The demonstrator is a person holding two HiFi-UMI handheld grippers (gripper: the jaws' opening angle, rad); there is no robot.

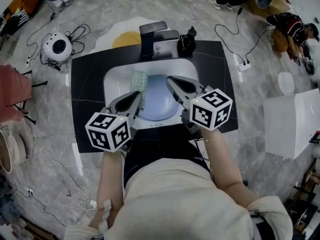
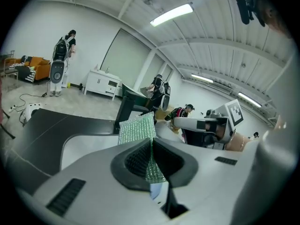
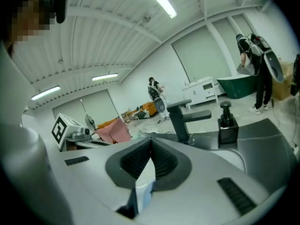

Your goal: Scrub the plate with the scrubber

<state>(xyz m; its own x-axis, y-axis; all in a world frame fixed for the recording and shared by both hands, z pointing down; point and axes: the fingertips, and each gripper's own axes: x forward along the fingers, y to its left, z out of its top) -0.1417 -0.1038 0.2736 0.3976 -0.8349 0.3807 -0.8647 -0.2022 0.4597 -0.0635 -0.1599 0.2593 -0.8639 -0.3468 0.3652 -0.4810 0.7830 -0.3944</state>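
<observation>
A pale blue plate [image 1: 159,101] lies in the white basin [image 1: 113,78] of a black counter. My left gripper [image 1: 136,96] is over the basin's left side, shut on a green glittery scrubber [image 1: 138,81]. In the left gripper view the scrubber [image 2: 137,128] sticks up from between the closed jaws of the left gripper [image 2: 151,143]. My right gripper [image 1: 172,82] is over the plate's right side. The right gripper view shows the right gripper [image 3: 151,144] shut on the plate's edge [image 3: 144,184], which is pinched between the pads.
A black faucet [image 1: 152,34] and a black soap dispenser [image 1: 187,41] stand behind the basin. The black counter [image 1: 85,84] surrounds it. A white box [image 1: 292,121] stands on the floor to the right, and a round white device [image 1: 57,46] with cables to the left.
</observation>
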